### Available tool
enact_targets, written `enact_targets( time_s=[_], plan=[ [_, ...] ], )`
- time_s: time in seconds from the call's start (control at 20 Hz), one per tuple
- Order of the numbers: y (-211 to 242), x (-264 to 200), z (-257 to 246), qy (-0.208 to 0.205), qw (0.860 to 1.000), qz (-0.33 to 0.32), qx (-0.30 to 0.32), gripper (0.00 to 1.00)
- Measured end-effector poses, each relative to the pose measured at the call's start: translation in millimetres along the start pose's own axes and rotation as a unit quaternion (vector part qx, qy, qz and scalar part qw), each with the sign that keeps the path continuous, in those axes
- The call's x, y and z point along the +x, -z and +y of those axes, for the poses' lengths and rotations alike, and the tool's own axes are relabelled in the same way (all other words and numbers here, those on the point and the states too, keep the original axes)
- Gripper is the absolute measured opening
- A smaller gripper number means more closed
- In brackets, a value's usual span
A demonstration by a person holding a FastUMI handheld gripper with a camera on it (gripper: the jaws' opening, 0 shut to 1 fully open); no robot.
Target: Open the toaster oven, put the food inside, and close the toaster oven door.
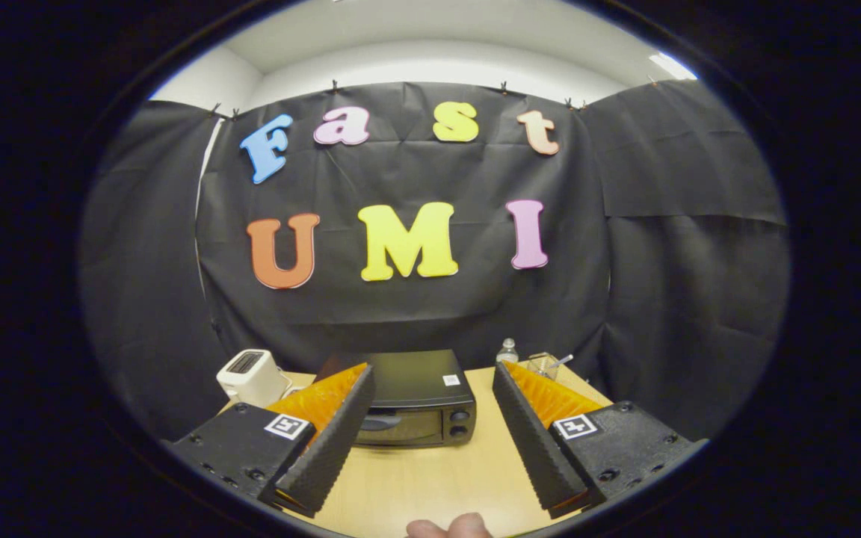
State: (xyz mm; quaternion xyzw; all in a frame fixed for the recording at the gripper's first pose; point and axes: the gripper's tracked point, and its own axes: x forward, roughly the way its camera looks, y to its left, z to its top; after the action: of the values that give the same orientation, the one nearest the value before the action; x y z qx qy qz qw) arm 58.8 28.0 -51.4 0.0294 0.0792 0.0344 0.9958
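A black toaster oven (415,400) stands on the wooden table (430,478), beyond my fingers and slightly toward the left one. Its door is closed, with a dark handle across the top of the glass and two knobs (459,422) on its right side. My gripper (430,403) is held above the table, open wide, with nothing between its fingers. The left finger (329,441) overlaps the oven's left front corner. The right finger (531,441) is apart from the oven, to its right. I see no food on the visible table.
A white toaster (251,376) sits to the left of the oven. Behind the right finger stand a small bottle (506,351) and a clear glass container (545,365). A person's fingertips (449,527) show at the near edge of the table.
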Motion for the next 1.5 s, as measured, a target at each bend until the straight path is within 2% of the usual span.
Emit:
enact_targets(
  time_s=[0.35,0.6,1.0,1.35,1.5],
  plan=[
    [56.4,70.9,58.1,-0.056,0.996,0.069,-0.008,1.0],
    [92.1,118.7,84.6,-0.077,0.991,0.104,-0.023,1.0],
    [145.1,177.4,94.8,-0.075,0.985,0.154,-0.027,1.0],
    [182.0,198.4,98.2,-0.069,0.978,0.197,-0.02,1.0],
    [185.5,206.2,97.9,-0.058,0.979,0.194,-0.023,1.0]
  ],
)
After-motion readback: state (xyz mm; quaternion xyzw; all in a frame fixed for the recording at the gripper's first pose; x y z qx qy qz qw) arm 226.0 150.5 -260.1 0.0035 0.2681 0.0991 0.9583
